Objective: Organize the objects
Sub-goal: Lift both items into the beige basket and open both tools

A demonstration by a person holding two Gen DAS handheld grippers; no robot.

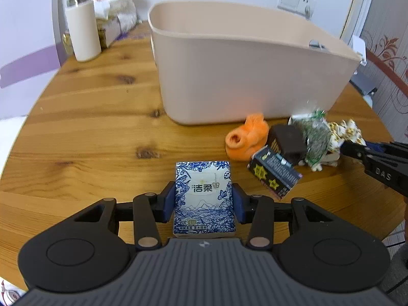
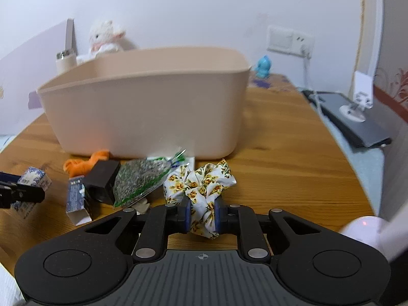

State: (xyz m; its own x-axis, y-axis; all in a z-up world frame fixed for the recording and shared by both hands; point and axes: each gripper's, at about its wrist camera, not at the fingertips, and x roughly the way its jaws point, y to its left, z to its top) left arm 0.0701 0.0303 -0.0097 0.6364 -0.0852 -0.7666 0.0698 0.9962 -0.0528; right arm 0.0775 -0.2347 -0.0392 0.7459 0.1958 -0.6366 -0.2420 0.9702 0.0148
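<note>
My left tool [image 1: 203,201] pinches the tissue pack [image 1: 203,196], my right tool [image 2: 202,213] the floral scrunchie [image 2: 201,191]; the beige bin [image 1: 244,76] stands straight ahead of both.

The worktop [image 1: 89,117] is knotty varnished wood with a soft sheen. The bin [image 1: 242,76] at upper centre is smooth matt plastic. The tissue pack [image 1: 204,199] has glossy printed wrap. The scrunchie [image 2: 204,188] is crumpled floral cloth. Lower down, each tool is matt black plastic with metal rivets.
</note>
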